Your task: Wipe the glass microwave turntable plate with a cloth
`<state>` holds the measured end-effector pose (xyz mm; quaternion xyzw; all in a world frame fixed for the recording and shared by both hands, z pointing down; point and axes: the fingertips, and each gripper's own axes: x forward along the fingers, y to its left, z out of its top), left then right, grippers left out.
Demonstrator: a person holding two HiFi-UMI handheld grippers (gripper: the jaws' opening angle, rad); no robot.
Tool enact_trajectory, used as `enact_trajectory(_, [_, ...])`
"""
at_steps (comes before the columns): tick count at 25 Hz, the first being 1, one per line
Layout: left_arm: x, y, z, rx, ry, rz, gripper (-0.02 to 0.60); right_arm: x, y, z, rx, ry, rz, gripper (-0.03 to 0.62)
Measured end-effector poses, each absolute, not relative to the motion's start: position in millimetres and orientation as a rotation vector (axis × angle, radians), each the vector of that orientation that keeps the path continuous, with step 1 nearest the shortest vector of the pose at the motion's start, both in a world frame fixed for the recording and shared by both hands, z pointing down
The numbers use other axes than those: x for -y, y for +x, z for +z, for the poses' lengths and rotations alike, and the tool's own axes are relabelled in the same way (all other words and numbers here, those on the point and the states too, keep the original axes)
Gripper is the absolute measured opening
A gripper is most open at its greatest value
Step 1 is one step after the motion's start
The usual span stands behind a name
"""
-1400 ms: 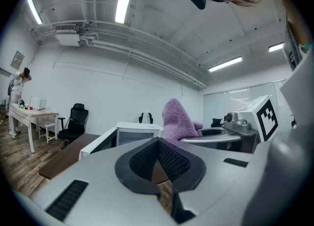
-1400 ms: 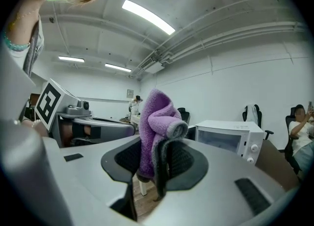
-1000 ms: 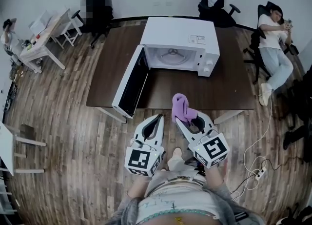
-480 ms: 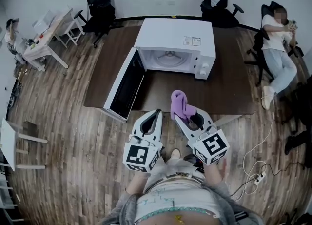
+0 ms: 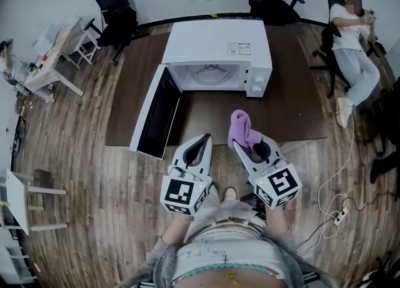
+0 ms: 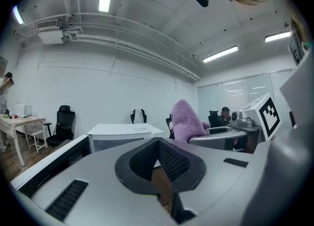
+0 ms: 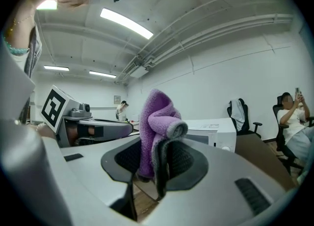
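A white microwave [image 5: 219, 52] stands on the dark table [image 5: 287, 118] with its door [image 5: 153, 115] swung open to the left. Inside its cavity the glass turntable plate [image 5: 210, 76] shows faintly. My right gripper [image 5: 240, 141] is shut on a purple cloth [image 5: 240, 129] that stands up in a bunch above the jaws; the same cloth [image 7: 156, 127] fills the right gripper view. My left gripper [image 5: 205, 142] is shut with nothing in it, near the table's front edge beside the door. From the left gripper view, the microwave [image 6: 125, 134] lies ahead.
Black office chairs [image 5: 112, 5] stand behind the table, and a seated person [image 5: 350, 43] is at the far right. A white desk [image 5: 50, 62] with small items sits at the left. A cable and power strip [image 5: 340, 215] lie on the wood floor at right.
Both grippers and the cloth have come closer to the table's front edge and the microwave. Neither gripper's jaws have changed.
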<state>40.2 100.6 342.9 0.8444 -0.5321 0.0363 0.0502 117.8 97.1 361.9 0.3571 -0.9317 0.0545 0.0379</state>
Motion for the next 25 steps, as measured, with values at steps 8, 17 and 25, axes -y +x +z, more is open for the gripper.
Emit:
enact_trajectory(8, [-49.3,7.8,339.0,1.569,2.609,0.083,0.005,-49.2,85.9,357.3,2.814,1.158,0.150,0.132])
enact_trajectory(17, [1.0,-56.9,336.6,1.538,2.629,0.063,0.005,-3.6,17.1,358.6,2.787,1.154,0.117,0.132])
enact_trajectory(25, [23.2,-89.3,341.7,1.489,2.650,0.045,0.005,16.1,-15.4,371.3,2.744,1.202,0.134,0.132])
